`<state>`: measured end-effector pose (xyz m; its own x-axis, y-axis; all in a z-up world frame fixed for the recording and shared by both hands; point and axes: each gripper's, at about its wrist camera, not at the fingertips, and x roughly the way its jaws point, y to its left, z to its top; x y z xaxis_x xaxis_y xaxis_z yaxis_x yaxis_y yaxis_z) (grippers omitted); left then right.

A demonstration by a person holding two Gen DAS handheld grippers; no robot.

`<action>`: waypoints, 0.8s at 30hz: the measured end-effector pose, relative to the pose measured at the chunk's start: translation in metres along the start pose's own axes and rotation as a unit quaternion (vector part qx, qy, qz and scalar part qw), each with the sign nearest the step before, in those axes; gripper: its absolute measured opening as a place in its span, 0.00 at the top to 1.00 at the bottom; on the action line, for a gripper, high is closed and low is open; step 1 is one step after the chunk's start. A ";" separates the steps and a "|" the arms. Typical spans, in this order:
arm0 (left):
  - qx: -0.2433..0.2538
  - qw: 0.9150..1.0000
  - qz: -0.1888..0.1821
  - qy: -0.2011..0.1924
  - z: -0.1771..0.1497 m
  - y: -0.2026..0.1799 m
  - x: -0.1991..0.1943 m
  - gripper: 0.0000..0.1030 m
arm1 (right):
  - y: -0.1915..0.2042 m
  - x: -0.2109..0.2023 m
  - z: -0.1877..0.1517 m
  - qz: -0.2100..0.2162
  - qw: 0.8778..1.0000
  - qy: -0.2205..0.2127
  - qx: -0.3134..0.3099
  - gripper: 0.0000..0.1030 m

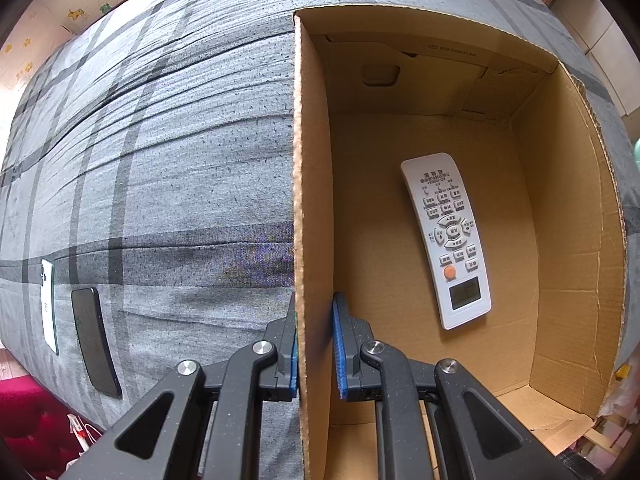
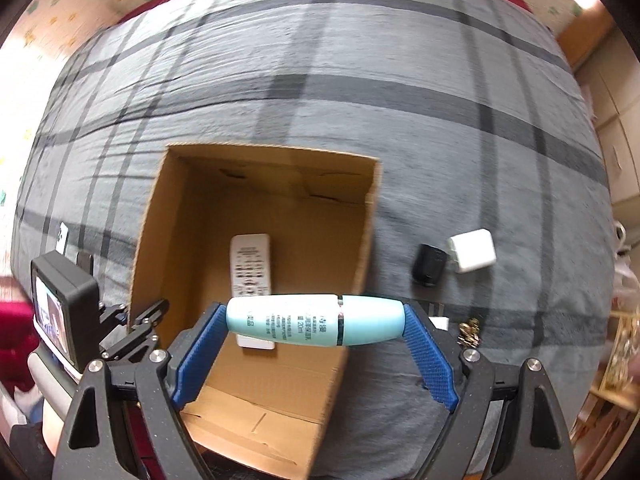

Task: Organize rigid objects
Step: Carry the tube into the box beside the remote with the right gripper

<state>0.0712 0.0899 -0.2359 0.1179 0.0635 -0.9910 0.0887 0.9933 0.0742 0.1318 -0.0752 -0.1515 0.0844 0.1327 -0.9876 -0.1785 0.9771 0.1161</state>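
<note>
An open cardboard box [image 1: 568,240] [image 2: 256,208] sits on a grey plaid bed. A white remote control [image 1: 450,236] [image 2: 252,268] lies on the box floor. My left gripper [image 1: 315,344] is shut on the box's left wall [image 1: 310,200], one finger outside and one inside. My right gripper [image 2: 316,320] is shut on a light blue bottle [image 2: 316,320], held crosswise by its ends above the box's near right corner. The left gripper's body and camera [image 2: 64,312] show at the box's left wall in the right wrist view.
A white phone [image 1: 48,304] and a black phone [image 1: 94,340] lie on the bed left of the box. A black cylinder [image 2: 428,266], a white charger block [image 2: 472,254] and a small gold trinket [image 2: 469,332] lie to its right. Red bedding [image 1: 24,420] is at the bed's edge.
</note>
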 end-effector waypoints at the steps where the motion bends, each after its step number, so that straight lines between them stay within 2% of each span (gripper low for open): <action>1: 0.000 1.000 -0.001 0.000 0.000 0.001 0.000 0.87 | 0.004 0.003 0.001 0.001 1.000 0.002 -0.006 0.13; 11: -0.007 1.000 -0.007 0.002 0.000 0.005 0.002 0.87 | 0.040 0.040 0.012 0.001 0.998 0.023 -0.057 0.13; 24: -0.009 1.000 -0.005 0.002 0.000 0.005 0.003 0.87 | 0.047 0.098 0.022 -0.013 0.996 0.057 -0.074 0.12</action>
<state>0.0717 0.0950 -0.2386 0.1130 0.0536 -0.9921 0.0721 0.9955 0.0620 0.1533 -0.0126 -0.2402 -0.0199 0.0799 -0.9966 -0.3203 0.9438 0.0821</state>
